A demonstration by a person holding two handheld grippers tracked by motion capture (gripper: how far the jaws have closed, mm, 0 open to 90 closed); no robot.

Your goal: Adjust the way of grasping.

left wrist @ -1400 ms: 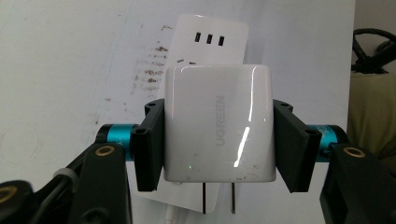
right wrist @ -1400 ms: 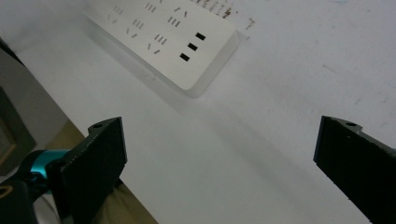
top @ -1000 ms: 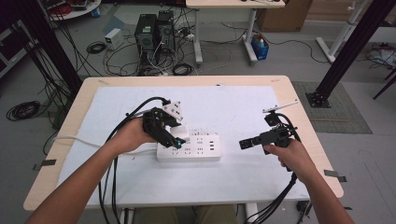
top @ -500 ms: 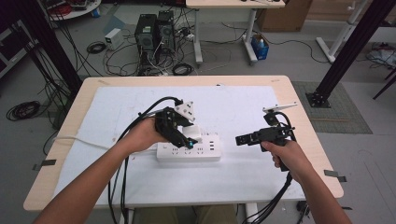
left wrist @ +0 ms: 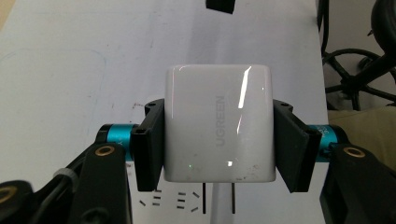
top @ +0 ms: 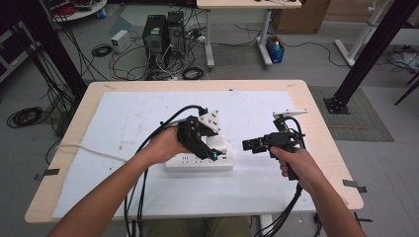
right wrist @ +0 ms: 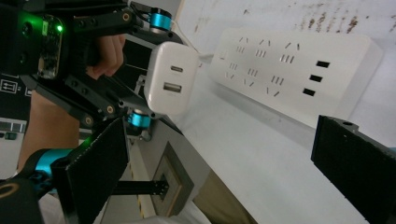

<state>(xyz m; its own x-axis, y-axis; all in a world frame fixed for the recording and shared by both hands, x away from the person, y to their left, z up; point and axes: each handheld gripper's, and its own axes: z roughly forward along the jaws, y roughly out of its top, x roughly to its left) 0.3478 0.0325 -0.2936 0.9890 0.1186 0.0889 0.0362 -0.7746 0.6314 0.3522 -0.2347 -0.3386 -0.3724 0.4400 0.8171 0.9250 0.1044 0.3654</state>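
Observation:
A white UGREEN charger (left wrist: 218,126) sits clamped between the black pads of my left gripper (left wrist: 218,149), which is shut on its two sides. Its two prongs point down at a white power strip (left wrist: 182,205) just beneath. In the high view the charger (top: 217,146) hovers over the right half of the strip (top: 200,162), with the left gripper (top: 210,150) tilted down on it. My right gripper (top: 249,144) stands open to the right of the strip, pointing left at it. Nothing lies between its pads (right wrist: 95,168); beyond them I see the charger (right wrist: 173,84) and strip (right wrist: 299,70).
A white sheet (top: 123,118) covers most of the wooden table (top: 316,94). The strip's white cord (top: 89,149) runs off to the left edge. Black cables (top: 141,197) trail from both grippers toward the near edge. A small white bracket (top: 289,113) lies behind the right gripper.
My left gripper has carried the charger to the right along the power strip, toward its right half. The right gripper has barely moved.

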